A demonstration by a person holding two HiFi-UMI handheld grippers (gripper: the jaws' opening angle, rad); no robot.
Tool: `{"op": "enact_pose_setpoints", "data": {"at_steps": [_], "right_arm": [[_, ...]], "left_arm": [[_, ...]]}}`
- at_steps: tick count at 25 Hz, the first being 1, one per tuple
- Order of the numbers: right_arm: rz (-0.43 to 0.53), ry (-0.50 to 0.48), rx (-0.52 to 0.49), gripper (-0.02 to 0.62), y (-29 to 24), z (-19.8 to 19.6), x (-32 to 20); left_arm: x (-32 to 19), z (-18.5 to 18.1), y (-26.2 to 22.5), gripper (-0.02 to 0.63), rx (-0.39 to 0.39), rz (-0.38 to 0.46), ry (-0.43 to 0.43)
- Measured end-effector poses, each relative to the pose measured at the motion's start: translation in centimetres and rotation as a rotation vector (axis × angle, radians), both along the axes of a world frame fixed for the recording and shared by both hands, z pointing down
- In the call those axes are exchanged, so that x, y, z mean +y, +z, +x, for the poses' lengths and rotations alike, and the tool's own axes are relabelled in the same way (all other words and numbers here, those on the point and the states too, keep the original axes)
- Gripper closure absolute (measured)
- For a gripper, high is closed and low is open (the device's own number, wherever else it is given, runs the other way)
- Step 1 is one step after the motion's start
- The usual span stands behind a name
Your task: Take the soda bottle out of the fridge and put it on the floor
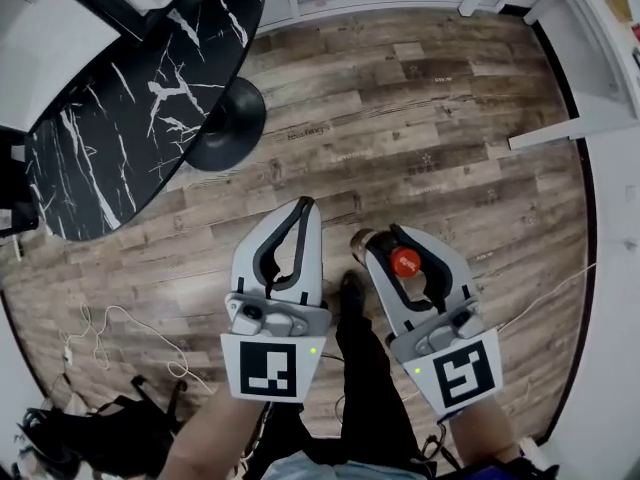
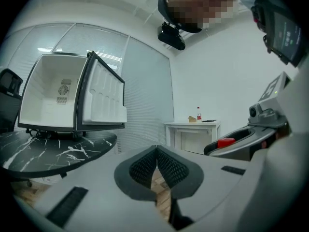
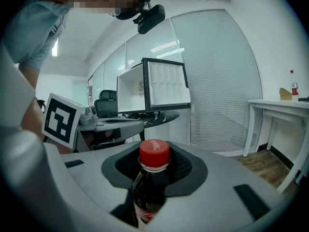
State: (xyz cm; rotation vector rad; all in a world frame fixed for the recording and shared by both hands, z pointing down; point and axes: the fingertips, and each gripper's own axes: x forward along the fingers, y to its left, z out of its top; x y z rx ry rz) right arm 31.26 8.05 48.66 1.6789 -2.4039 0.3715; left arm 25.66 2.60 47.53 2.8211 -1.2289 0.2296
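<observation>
The soda bottle (image 3: 150, 187), red-capped and upright, sits clamped by its neck between the half-spread jaws of the right gripper (image 1: 392, 243), held above the wooden floor (image 1: 420, 118). Beside it the left gripper (image 1: 305, 208) has its jaws pressed together on nothing. The fridge (image 2: 58, 95) stands open on the marbled table (image 1: 130, 118).

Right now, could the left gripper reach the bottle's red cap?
Probably yes: the left gripper hangs beside the right gripper, nothing between them, and the soda bottle it holds shows its red cap bare. The left's jaws are shut.
</observation>
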Motion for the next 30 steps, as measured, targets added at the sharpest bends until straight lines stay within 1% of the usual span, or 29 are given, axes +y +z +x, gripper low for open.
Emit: {"op": "enact_pose_setpoints", "data": {"at_steps": [7,11,14,18,23,30], "right_arm": [[-0.037,0.014,0.004,0.463,7.0,1.5,-0.4],[-0.047,0.017,-0.005,0.463,10.4,1.6,-0.7],[-0.053,0.005,0.0,0.463,13.0,1.5,-0.8],[-0.071,0.001,0.004,0.464,16.8,1.4,-1.0],[-0.081,0.012,-0.021,0.465,21.5,1.3,-1.4],[-0.091,0.036,-0.022,0.465,27.3,1.0,-2.1]], "left_arm": [[-0.7,1.6,6.2,0.588,-0.023,-0.018,0.012],[-1.2,2.0,9.2,0.588,-0.015,-0.021,0.015],[-1.4,2.4,11.5,0.588,-0.031,-0.018,0.033],[-1.7,2.3,15.2,0.588,-0.038,-0.037,0.039],[-1.6,2.0,19.7,0.588,-0.044,-0.059,0.047],[-2.1,1.6,24.5,0.588,-0.038,-0.064,0.067]]}}
